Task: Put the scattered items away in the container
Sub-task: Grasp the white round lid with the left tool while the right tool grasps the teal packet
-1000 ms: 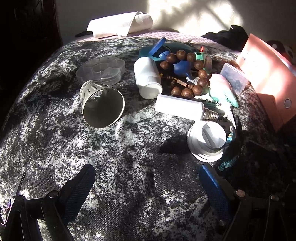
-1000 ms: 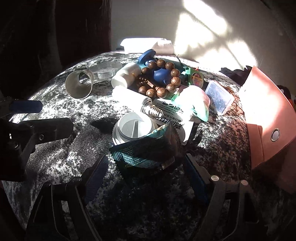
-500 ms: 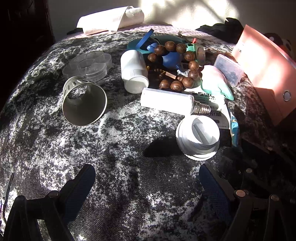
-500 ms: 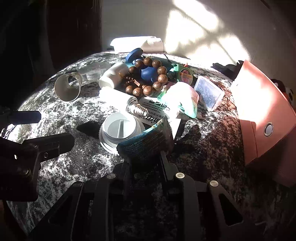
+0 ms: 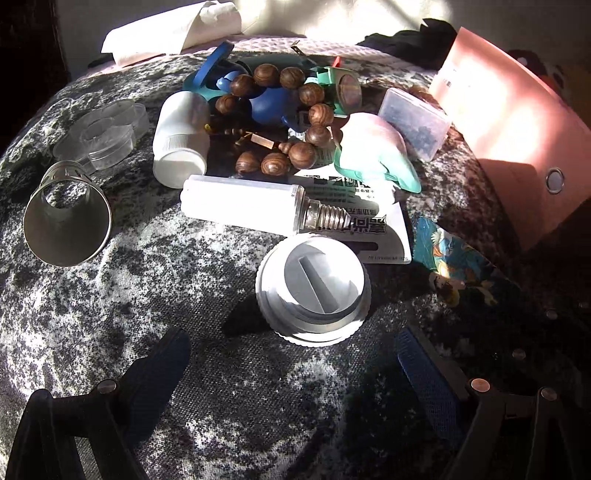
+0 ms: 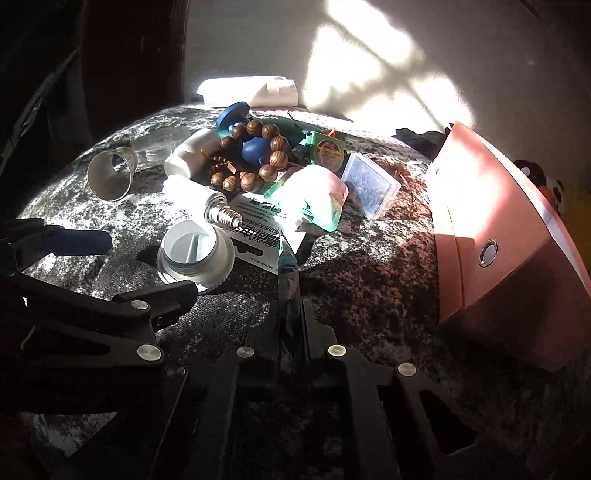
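My right gripper [image 6: 291, 310] is shut on a thin teal printed packet [image 6: 287, 269], held edge-on above the cloth; the packet also shows in the left wrist view [image 5: 456, 262]. My left gripper [image 5: 291, 365] is open and empty, its blue pads either side of a white round screw cap [image 5: 314, 290], just short of it. The cap also shows in the right wrist view [image 6: 195, 254]. Beyond lie a white tube bulb [image 5: 251, 206], a white bottle [image 5: 181, 144], wooden beads [image 5: 291, 122] and a metal cup [image 5: 66, 225]. The pink box [image 6: 495, 236] stands at the right.
A clear flower-shaped case [image 5: 103, 133], a small clear box [image 5: 415, 123], a pale pink and teal pouch [image 5: 376, 151] and a printed card [image 5: 354, 221] lie in the pile. A white folded cloth [image 5: 173, 29] sits at the back edge of the speckled cloth [image 5: 147, 280].
My right gripper closed on the teal packet and lifted it, turning it edge-on. My left gripper moved forward towards the white screw cap, still open.
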The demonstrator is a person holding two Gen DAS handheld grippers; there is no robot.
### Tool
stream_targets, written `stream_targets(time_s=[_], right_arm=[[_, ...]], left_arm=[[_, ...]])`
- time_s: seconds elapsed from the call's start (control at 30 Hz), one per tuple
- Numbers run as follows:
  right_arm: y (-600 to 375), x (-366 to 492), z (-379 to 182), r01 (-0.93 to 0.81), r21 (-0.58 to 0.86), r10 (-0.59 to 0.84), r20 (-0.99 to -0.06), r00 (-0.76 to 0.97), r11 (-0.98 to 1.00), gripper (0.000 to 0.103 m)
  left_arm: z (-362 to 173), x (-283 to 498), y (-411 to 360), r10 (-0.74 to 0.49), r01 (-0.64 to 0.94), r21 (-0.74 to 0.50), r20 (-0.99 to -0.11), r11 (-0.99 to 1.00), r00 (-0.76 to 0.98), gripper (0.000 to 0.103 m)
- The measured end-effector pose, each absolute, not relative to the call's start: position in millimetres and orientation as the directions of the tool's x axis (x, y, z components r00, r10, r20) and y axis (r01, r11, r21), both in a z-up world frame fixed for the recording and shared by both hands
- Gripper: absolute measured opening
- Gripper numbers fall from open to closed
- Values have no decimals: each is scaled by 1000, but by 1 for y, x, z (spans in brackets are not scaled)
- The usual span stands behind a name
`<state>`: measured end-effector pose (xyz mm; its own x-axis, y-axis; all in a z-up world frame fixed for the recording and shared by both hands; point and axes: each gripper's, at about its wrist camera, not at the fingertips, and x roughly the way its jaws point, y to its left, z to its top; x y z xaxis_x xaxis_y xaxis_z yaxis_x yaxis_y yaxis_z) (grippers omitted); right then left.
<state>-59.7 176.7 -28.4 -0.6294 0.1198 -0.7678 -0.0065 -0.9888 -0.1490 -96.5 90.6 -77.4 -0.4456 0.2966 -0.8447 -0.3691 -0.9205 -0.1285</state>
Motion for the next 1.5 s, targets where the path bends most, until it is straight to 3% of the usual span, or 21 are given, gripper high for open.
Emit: stream_targets(time_s=[0.27,0.47,0.6,1.5], right_arm=[[197,-45,-27,-28,-144,130,-772,-622,-989,9],[208,-36,-26,-37,-140,132,-776,-617,-990,9],[211,-34,-26,-40,-135,131,-779,-613,-990,9],[156,-41,-10,39,-119,64,-748,-660,-992,9]], left_arm=[[-89,-105,113,269,-377,-94,-856,-921,-442,94],[-95,-110,119,234,-350,-59,-843,-935,-484,87],[-94,-110,120,215,-331,-41,-832,-943,-511,65],[-63,-66,43,174,-222,-53,-804,-974,-569,65]])
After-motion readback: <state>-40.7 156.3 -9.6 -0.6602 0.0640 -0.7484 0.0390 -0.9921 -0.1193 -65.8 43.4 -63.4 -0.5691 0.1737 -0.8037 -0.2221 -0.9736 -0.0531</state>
